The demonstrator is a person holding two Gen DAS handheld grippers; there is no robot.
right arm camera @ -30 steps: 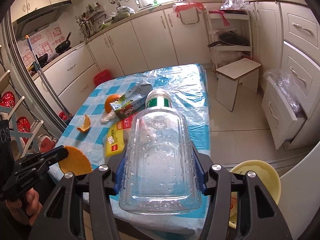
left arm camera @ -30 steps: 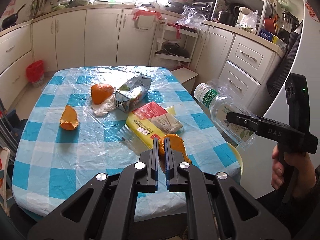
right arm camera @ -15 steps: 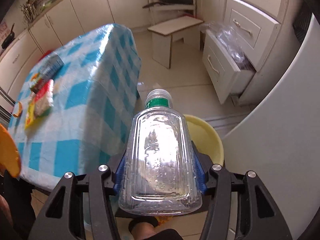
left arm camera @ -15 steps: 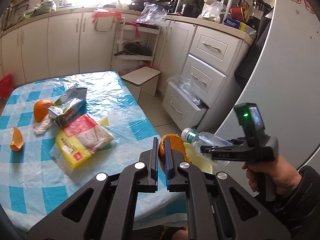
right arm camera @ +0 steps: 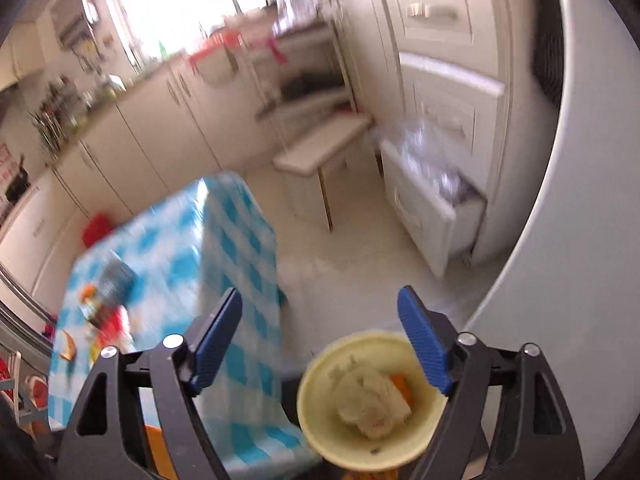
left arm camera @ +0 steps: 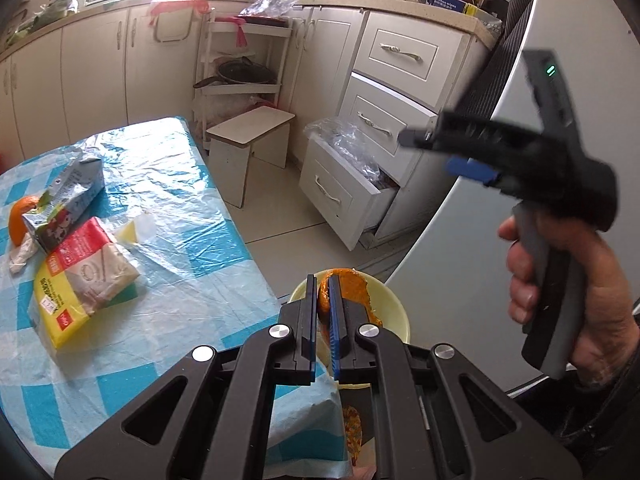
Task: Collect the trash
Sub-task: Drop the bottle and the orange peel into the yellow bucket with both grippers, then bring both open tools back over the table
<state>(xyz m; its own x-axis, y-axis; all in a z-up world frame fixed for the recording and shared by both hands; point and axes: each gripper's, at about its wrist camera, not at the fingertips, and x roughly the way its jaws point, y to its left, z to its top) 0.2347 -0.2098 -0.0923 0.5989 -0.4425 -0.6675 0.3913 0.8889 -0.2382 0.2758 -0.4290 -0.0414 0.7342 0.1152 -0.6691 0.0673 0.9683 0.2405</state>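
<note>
Inside yellow bin (right arm camera: 320, 436), contents blurred, unidentifiable.

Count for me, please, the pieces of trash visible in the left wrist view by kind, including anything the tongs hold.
Orange peels: 2, the table peel and the held peel
Milk carton: 1
Yellow packet: 1
Crumpled tissue: 1
Total: 5

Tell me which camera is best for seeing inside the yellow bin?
The right wrist view. It looks down into the yellow bin, so its round rim and the trash inside show, though blurred. In the left wrist view the left gripper and its orange peel hide most of the bin.
</note>
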